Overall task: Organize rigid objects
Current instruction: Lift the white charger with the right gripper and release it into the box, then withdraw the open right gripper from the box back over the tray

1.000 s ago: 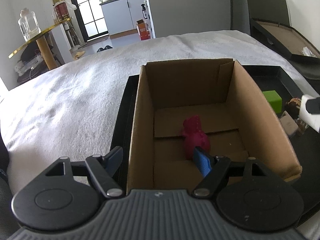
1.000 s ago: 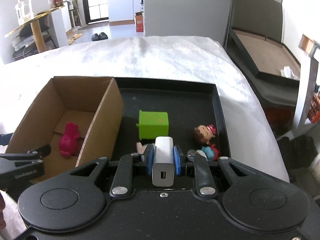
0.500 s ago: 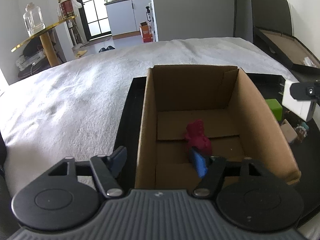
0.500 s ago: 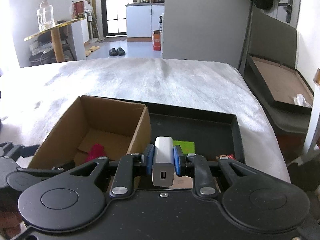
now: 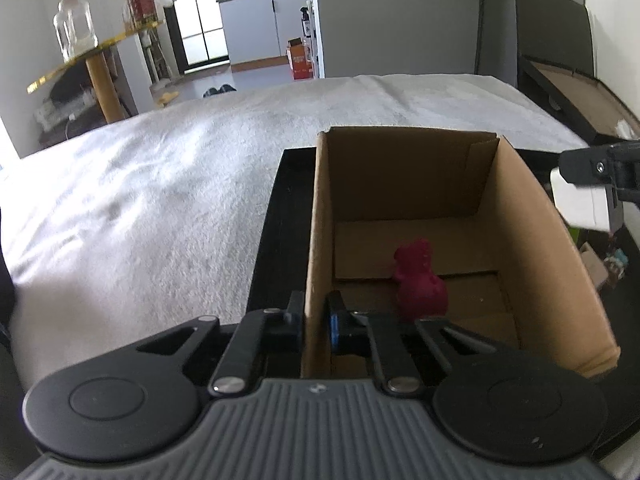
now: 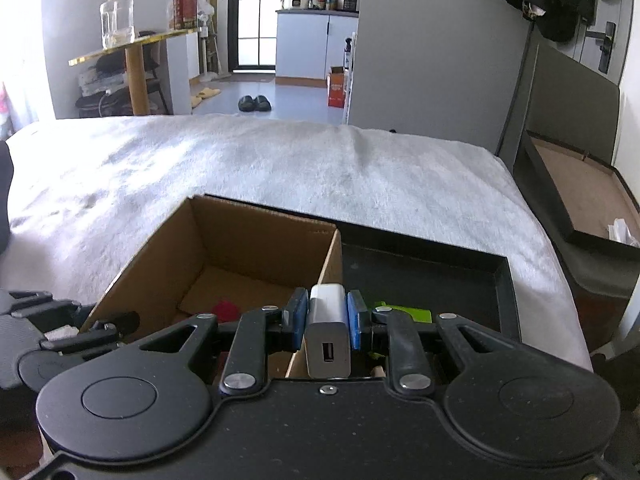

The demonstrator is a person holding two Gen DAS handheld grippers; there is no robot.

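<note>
Both tongs (image 5: pixel 316 322) (image 6: pixel 327 314) clamped tight

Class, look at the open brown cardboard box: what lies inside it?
Inside the brown cardboard box lies one small magenta toy figure on the floor flaps. The near corners are hidden behind the left tool.

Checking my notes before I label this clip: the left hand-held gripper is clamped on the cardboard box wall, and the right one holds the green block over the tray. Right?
Not quite. The right hand-held gripper holds a white USB charger, not the green block, which lies in the black tray; the right wrist view shows it. The left hand-held gripper is clamped on the cardboard box wall.
</note>
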